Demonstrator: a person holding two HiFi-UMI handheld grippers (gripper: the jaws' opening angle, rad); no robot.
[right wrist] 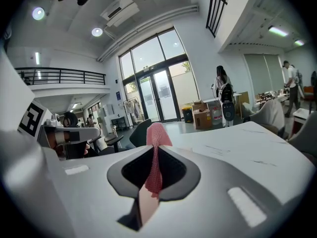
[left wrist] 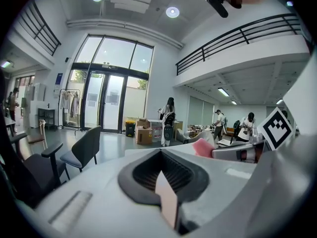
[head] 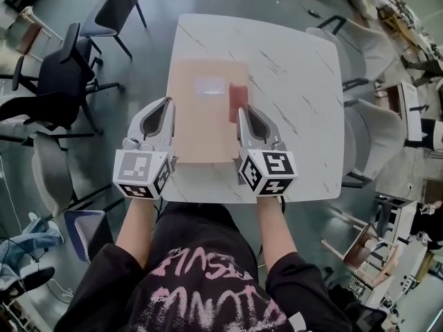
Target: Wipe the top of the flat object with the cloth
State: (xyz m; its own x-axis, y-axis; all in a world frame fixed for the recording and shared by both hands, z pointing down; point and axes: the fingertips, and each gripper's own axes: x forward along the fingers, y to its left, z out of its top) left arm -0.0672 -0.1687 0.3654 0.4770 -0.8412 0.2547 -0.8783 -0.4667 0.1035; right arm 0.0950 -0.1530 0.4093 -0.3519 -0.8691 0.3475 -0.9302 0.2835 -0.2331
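Board (head: 202, 113): tan, flat, long axis pointing away from us.
Left gripper (head: 165, 111): we find it clamped on the board's edge.
Right gripper (head: 242, 114): pinching cloth (head: 238, 99) against board.

Cloth (head: 239, 100) at right edge of flat board (head: 203, 126) — apparently gripped.

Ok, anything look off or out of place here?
Nothing much: the flat board lies undamaged on the table, close to its left edge. The left gripper pinches the board's edge; the right gripper pinches the pink cloth.

The flat board (head: 206, 120) is light peach. The cloth (head: 239, 101) is pink. The bench (head: 297, 75) is white with thin dark lines.
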